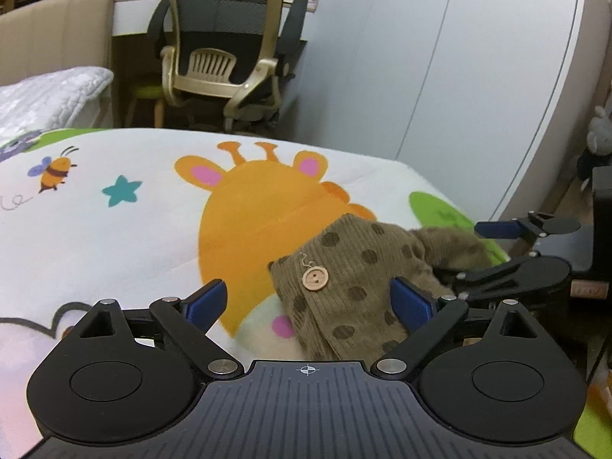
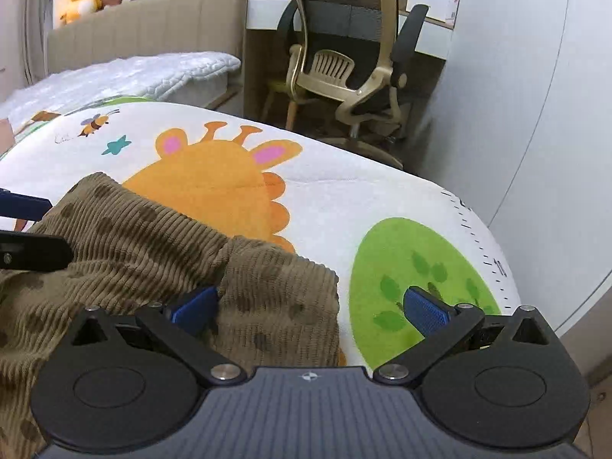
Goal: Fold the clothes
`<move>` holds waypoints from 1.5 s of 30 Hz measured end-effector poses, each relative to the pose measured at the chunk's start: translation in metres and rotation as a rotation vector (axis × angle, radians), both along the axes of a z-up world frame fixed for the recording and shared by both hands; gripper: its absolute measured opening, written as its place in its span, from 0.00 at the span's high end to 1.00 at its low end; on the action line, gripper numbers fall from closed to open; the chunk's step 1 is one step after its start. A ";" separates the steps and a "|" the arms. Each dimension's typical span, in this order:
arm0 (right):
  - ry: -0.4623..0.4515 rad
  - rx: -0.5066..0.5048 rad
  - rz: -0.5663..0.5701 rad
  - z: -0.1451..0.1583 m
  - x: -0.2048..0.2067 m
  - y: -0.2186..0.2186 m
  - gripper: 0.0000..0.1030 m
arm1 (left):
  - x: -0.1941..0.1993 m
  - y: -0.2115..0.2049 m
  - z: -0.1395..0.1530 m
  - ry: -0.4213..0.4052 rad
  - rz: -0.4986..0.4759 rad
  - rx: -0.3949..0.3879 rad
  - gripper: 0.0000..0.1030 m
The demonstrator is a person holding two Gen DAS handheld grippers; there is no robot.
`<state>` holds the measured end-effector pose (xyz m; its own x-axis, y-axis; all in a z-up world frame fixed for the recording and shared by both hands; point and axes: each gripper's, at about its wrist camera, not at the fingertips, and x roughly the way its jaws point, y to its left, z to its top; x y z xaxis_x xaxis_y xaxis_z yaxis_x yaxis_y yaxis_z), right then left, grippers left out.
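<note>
On the giraffe-print play mat (image 1: 114, 229), a brown corduroy garment (image 1: 355, 287) with darker dots lies bunched over the lower part of the orange giraffe, a wooden button (image 1: 315, 279) showing on its near flap. The left hand-held gripper (image 1: 310, 302) stands released, its blue pads spread wide; the right-hand pad lies against the garment's edge while the other sits over bare mat, and nothing is clamped. The right hand-held gripper (image 2: 311, 306) is likewise spread apart, with one pad low over a rumpled fold of the corduroy and the other above the green oval on the mat. In the left wrist view the right tool appears just beyond the garment's far side. An office chair (image 2: 344, 57) stands past the mat.
</note>
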<state>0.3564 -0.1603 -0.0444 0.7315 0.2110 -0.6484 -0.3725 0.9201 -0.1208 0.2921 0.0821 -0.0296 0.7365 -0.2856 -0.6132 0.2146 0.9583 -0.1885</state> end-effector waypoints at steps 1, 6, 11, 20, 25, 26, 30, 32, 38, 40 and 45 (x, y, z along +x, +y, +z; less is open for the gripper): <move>-0.007 -0.016 0.003 0.003 -0.003 0.000 0.00 | 0.000 0.002 -0.001 0.000 -0.003 -0.008 0.06; -0.029 0.041 0.082 0.023 -0.041 -0.008 0.00 | 0.001 0.005 -0.004 0.004 -0.011 -0.028 0.05; -0.029 0.050 0.126 0.016 -0.064 -0.008 0.00 | 0.002 0.010 -0.006 0.017 -0.011 -0.061 0.03; -0.003 0.101 0.128 0.006 -0.051 -0.014 0.00 | -0.019 0.030 -0.007 0.139 -0.056 -0.340 0.04; 0.016 0.132 0.099 0.006 -0.054 -0.018 0.00 | -0.019 0.024 -0.026 0.220 -0.079 -0.393 0.04; 0.012 0.147 0.091 0.009 -0.055 -0.021 0.00 | -0.020 0.021 -0.025 0.203 -0.086 -0.386 0.04; -0.004 0.241 0.028 0.022 -0.055 -0.043 0.00 | -0.014 0.014 -0.026 0.217 -0.082 -0.384 0.22; 0.018 0.304 -0.054 0.023 -0.049 -0.060 0.00 | -0.016 0.014 -0.026 0.214 -0.080 -0.382 0.23; 0.156 0.323 -0.056 -0.004 -0.038 -0.059 0.21 | -0.015 0.010 -0.026 0.204 -0.079 -0.369 0.19; 0.166 0.332 -0.013 -0.002 -0.036 -0.046 0.46 | -0.015 0.009 -0.026 0.192 -0.082 -0.358 0.20; 0.150 0.283 0.066 0.006 -0.020 0.002 0.62 | -0.013 0.021 -0.025 0.174 -0.067 -0.374 0.27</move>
<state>0.3364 -0.1582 -0.0388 0.6107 0.4422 -0.6569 -0.4273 0.8825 0.1968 0.2788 0.1035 -0.0549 0.6033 -0.5558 -0.5719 0.2081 0.8020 -0.5599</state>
